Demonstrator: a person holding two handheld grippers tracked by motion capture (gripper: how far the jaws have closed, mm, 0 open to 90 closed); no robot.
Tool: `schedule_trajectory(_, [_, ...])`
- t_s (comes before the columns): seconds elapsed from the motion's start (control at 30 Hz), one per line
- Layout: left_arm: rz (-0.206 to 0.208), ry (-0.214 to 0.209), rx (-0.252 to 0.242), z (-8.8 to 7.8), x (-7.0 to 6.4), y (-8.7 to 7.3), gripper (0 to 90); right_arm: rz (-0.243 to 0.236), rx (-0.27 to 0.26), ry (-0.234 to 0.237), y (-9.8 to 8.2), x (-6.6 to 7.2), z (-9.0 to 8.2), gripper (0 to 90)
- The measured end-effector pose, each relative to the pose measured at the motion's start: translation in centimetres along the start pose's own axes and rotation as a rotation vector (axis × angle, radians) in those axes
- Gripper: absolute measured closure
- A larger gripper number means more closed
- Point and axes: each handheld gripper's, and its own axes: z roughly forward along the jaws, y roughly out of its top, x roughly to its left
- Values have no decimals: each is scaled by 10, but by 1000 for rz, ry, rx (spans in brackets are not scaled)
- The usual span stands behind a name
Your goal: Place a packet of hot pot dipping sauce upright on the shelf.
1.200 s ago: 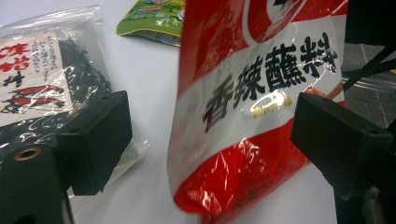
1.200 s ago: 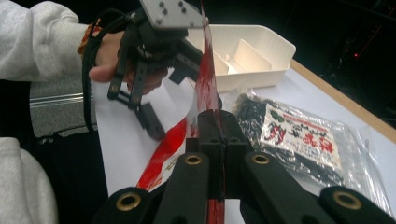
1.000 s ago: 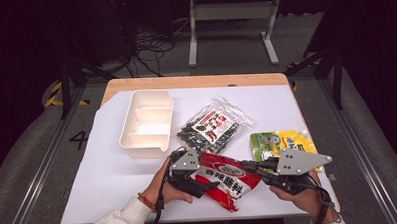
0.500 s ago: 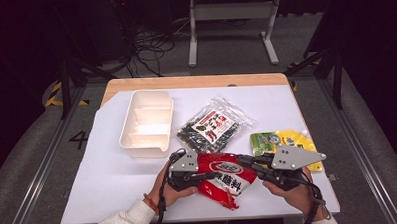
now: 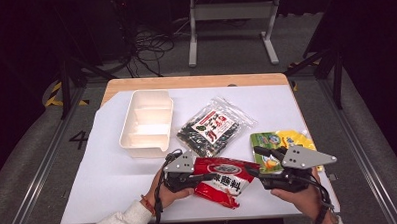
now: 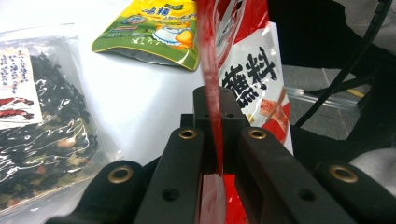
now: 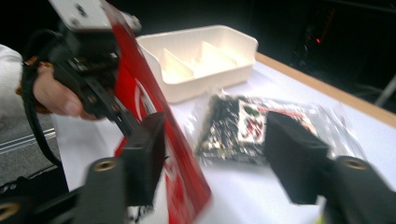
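A red snack packet [image 5: 224,178] hangs just above the table's front edge. My left gripper [image 5: 201,178] is shut on its left end; the left gripper view has the red film [image 6: 252,70] pinched edge-on between the jaws of that gripper [image 6: 217,100]. My right gripper [image 5: 254,161] is at the packet's right end, and its jaws have just been opening. In the right gripper view my right gripper [image 7: 217,140] stands wide open. The packet [image 7: 140,93] stands beside one jaw there, and neither pad presses on it.
A white divided tray [image 5: 129,139] stands at the back left. A clear bag of dark seaweed [image 5: 214,126] lies at the centre, and a green and yellow pouch [image 5: 282,139] lies at the right, partly under my right gripper. The table's front edge is right below both hands.
The right gripper's jaws have spread apart and let go of the red packet, and that hand has sunk a little. The left hand stays put, holding the packet.
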Motion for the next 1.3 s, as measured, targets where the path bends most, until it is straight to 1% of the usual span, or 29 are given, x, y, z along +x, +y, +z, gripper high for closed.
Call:
schedule_trajectory(0.07, [10,-1,-6,-3,-2,2,900,26,-1,12,-7,-2,-8,290])
schedule_trajectory(0.1, [11,-1,-9,-4,-3,2,900,43,-13,-6,-12,-2,-14,280])
schedule_trajectory(0.13, [6,-3,-12,-6,-4,2,900,49,-16,-11,-15,-2,-17,276])
schedule_trajectory(0.17, [7,2,-14,-7,-3,2,900,44,-5,-10,-20,-2,-21,272])
schedule_trajectory(0.27, [1,6,-24,-11,-2,2,900,39,30,-58,-31,-2,-28,264])
schedule_trajectory(0.33, [-7,8,-32,-13,-3,2,900,70,69,-92,-44,-6,-30,265])
schedule_trajectory(0.4, [-10,10,-47,-17,-2,3,900,73,113,-113,-53,-8,-29,264])
schedule_trajectory(0.43, [-9,12,-49,-18,-2,4,900,77,138,-131,-59,-10,-28,265])
schedule_trajectory(0.5, [-6,13,-60,-22,-1,5,900,103,156,-133,-66,-13,-28,264])
schedule_trajectory(0.57, [-4,18,-67,-25,-1,6,900,117,171,-143,-72,-15,-26,264])
schedule_trajectory(0.67, [-6,30,-77,-30,0,7,900,125,177,-145,-75,-16,-24,262])
schedule_trajectory(0.77, [-3,42,-88,-34,0,9,899,135,172,-137,-77,-16,-22,258])
schedule_trajectory(0.9, [-6,71,-118,-46,2,12,900,138,175,-132,-79,-14,-19,256])
schedule_trajectory(1.2, [1,135,-160,-70,8,20,900,128,200,-127,-81,-10,-13,255])
schedule_trajectory(1.3, [-7,155,-184,-80,13,21,900,140,197,-126,-82,-11,-13,255])
